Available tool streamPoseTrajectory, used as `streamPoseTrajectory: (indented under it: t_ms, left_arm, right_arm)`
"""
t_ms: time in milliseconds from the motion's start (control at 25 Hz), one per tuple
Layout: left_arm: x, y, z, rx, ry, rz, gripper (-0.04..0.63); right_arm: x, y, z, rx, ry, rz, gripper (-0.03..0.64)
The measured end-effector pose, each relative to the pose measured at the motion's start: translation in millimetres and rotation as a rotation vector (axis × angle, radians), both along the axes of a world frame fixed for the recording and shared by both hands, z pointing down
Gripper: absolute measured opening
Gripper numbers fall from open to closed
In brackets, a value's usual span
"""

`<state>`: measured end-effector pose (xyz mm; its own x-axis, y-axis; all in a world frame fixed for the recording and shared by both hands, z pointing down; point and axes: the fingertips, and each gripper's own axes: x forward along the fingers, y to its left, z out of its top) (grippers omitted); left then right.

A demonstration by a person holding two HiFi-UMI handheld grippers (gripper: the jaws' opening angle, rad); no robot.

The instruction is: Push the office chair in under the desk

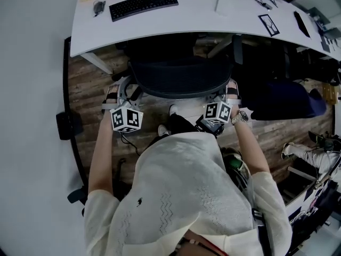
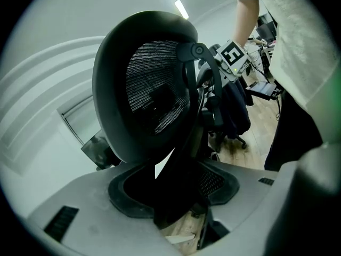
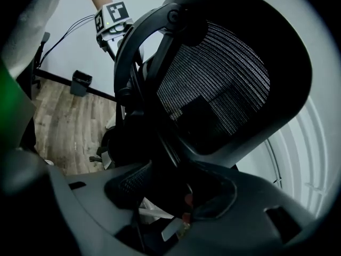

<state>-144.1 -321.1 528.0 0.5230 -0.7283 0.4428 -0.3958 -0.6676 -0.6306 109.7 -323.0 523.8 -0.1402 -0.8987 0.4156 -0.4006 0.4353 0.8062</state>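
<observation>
Our left gripper (image 1: 123, 91) and right gripper (image 1: 228, 93) clamp opposite sides of the chair (image 1: 181, 78), desk (image 1: 205, 16) edge straight ahead.

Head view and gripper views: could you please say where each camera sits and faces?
Head view: on the head, steeply down at office chair, desk; arms, left tool, right tool show.
Left gripper view: on left tool, across chair back; own jaws show.
Right gripper view: on right tool, mirrored.
All share the chair.
</observation>
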Motion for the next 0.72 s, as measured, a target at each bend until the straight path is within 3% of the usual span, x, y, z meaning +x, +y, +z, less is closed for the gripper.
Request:
streamPoseTrajectory:
  t_ms: [720]
  left_arm:
    - [-4, -65, 3, -0.004, -0.01, -0.022, 0.224]
  right_arm:
    - [-4, -61, 3, -0.001, -0.003, -0.03, 0.206]
